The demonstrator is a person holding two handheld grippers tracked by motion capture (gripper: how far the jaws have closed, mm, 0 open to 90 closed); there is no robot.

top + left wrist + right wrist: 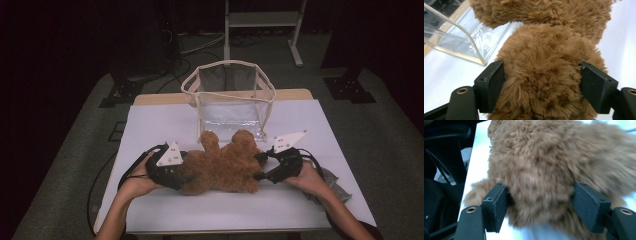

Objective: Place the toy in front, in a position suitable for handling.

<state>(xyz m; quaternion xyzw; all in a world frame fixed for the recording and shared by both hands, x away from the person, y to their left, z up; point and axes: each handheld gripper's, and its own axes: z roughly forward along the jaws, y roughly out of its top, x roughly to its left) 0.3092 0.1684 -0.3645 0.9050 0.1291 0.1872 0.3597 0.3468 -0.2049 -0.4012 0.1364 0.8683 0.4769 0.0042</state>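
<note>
While left gripper [541, 85] and right gripper [541, 205] clamp plush bear [222, 167] at both ends: lift step in hand; next, likely raise together into clear bag [227, 95].

Dim surroundings, brightly lit table, blurred close-ups.

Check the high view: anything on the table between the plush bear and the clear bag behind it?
Nothing. The high view shows the plush bear lying right at the clear bag's front edge, no object between.
</note>
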